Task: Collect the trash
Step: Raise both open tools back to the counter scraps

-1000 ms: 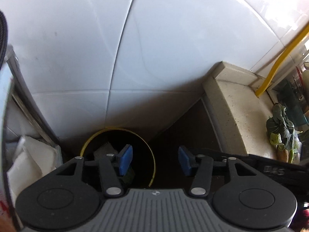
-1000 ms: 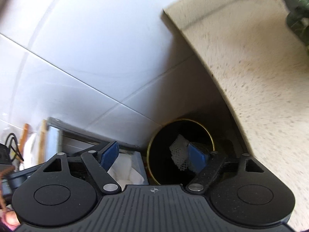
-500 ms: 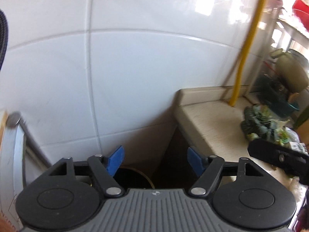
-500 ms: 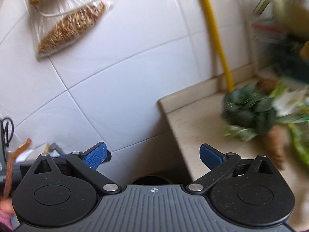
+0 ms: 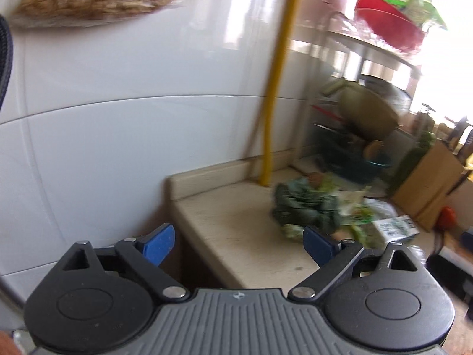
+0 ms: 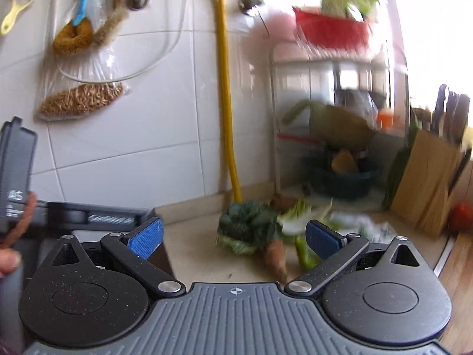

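Lay on the beige countertop, near the wall: a heap of vegetable scraps — dark leafy greens, pale cabbage stalks, a brownish root pointing toward the camera. Sat just beside a printed packet, blurred. Rose from the counter right behind the heap: a yellow pipe against white tiles. Stood farther back: a metal rack with a red basin on top and a dark bowl below. Stood well to the right: a wooden knife block. Hung on the wall at left: brushes and a clear bag of grain. Hovered short of the heap, both spread wide and empty: left gripper, right gripper.
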